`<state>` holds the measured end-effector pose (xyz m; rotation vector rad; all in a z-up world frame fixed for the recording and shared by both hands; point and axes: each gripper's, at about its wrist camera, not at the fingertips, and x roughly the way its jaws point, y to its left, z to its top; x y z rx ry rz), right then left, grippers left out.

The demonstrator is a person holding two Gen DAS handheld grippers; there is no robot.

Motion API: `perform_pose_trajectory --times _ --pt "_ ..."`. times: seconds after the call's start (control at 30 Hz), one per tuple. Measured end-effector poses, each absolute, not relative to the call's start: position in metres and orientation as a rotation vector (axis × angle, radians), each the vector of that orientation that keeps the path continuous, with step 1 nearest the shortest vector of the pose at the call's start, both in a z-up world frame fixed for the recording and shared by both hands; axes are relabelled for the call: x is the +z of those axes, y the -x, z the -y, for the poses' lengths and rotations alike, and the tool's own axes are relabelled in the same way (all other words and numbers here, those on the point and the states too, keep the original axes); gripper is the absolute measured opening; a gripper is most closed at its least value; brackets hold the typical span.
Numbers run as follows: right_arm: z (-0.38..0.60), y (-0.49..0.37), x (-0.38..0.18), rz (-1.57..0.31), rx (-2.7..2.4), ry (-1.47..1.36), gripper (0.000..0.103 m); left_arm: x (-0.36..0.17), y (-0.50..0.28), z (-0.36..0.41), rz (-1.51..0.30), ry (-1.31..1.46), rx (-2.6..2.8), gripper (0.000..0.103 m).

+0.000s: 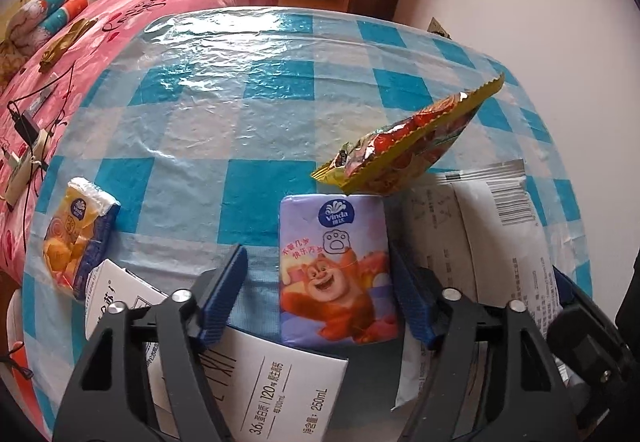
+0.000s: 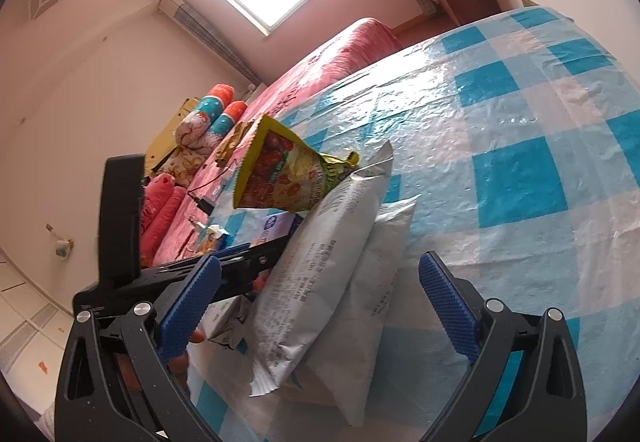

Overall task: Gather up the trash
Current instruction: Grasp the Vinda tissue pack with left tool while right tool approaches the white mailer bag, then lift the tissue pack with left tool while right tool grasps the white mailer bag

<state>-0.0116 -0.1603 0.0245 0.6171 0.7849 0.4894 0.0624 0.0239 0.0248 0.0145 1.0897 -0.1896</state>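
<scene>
In the left wrist view, my left gripper (image 1: pixel 316 292) is open around a purple Vinda tissue pack (image 1: pixel 336 270) with a cartoon bear; the right pad touches it, the left pad stands apart. The pack lies on a white milk carton (image 1: pixel 280 390). A yellow-red snack bag (image 1: pixel 404 145) leans above it, and a white foil bag (image 1: pixel 492 242) lies to its right. In the right wrist view, my right gripper (image 2: pixel 320 300) is open around two white foil bags (image 2: pixel 320 274), not closed on them. The snack bag (image 2: pixel 280 177) sits beyond them.
A yellow tissue pack (image 1: pixel 76 238) lies at the left of the blue-checked tablecloth (image 1: pixel 248 101). A pink bed (image 1: pixel 160 5) with pillows and cables stands behind the table. The left gripper's black body (image 2: pixel 124 226) shows left in the right wrist view.
</scene>
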Motion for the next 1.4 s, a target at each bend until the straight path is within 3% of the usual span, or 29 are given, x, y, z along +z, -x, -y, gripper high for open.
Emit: perform_pose_trajectory --times 0.03,0.13,0.23,0.53,0.8,0.93,1.13,1.27,1.4 --pt "0.16 0.013 0.026 -0.782 0.497 -0.62 0.097 0.024 -0.062 -0.023 -1.093 -0.017 -0.19 0.058" --pt "0.158 0.014 0.028 -0.772 0.517 -0.625 0.096 0.023 -0.057 -0.019 -1.08 -0.041 -0.186 0.055" --pt "0.158 0.014 0.028 -0.775 0.532 -0.642 0.081 0.023 -0.052 -0.017 -1.07 -0.045 -0.188 0.054" --pt "0.166 0.015 0.029 -0.732 0.599 -0.717 0.077 0.024 -0.04 -0.01 -1.066 -0.044 -0.214 0.053" --pt "0.158 0.009 0.031 -0.735 0.617 -0.685 0.066 0.024 -0.031 -0.006 -1.063 -0.028 -0.231 0.053" --pt "0.161 0.005 0.025 -0.743 0.57 -0.689 0.051 0.024 -0.032 -0.009 -1.06 -0.017 -0.24 0.053" --pt "0.16 0.004 0.024 -0.753 0.523 -0.66 0.048 0.026 -0.03 -0.012 -1.059 -0.001 -0.252 0.053" --pt "0.158 0.004 0.023 -0.766 0.479 -0.619 0.032 0.03 -0.028 -0.016 -1.051 0.009 -0.255 0.053" --pt "0.16 0.008 0.021 -0.768 0.478 -0.62 0.03 0.036 -0.023 -0.023 -1.038 0.025 -0.253 0.053"
